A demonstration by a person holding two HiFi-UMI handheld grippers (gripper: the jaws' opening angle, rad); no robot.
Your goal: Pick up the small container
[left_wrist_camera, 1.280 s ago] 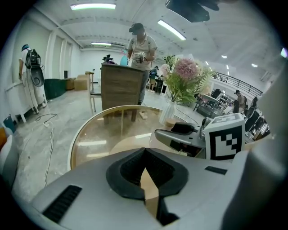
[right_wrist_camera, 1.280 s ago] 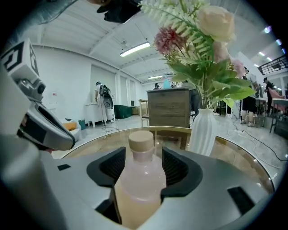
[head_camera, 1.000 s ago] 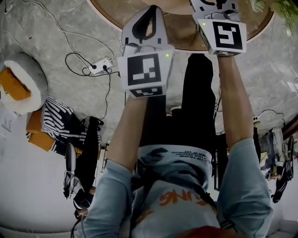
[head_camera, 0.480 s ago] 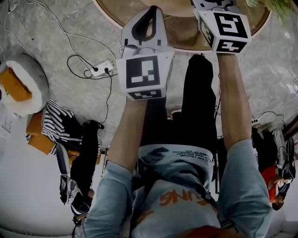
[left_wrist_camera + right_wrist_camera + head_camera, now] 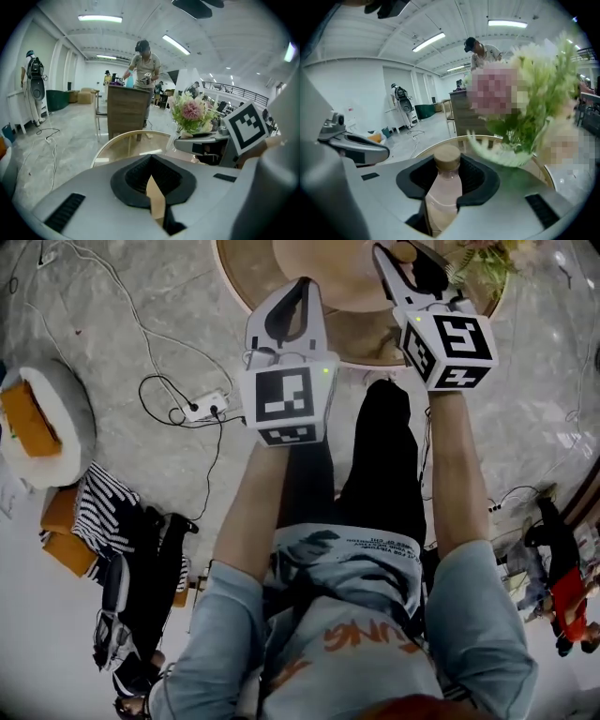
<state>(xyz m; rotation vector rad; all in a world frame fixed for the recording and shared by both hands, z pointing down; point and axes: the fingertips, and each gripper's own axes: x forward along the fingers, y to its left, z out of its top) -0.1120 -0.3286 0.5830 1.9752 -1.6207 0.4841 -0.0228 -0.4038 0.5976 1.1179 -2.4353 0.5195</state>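
The right gripper (image 5: pixel 449 185) is clamped on the small container (image 5: pixel 440 199), a pale pinkish bottle with a round tan cap (image 5: pixel 447 158); its two jaws press the body from either side, only as far apart as the bottle is wide; in the right gripper view the bottle's long axis stands upright, the cap on top and clear above the dark pads (image 5: pixel 476 180), the body running down between them and out of sight below; from the head view only the cap shows at the jaw tips, over the round wooden table (image 5: pixel 356 329); whether the bottle's base touches the tabletop cannot be told.

The left gripper (image 5: pixel 151 171) holds nothing that can be made out; its jaws are drawn nearly together, and the thin tan wedge between them is probably the table seen through the gap; it hangs above the table's near edge, beside the right gripper and apart from it.

A bunch of pink and green flowers (image 5: pixel 190 112) stands on the table just beyond the bottle.
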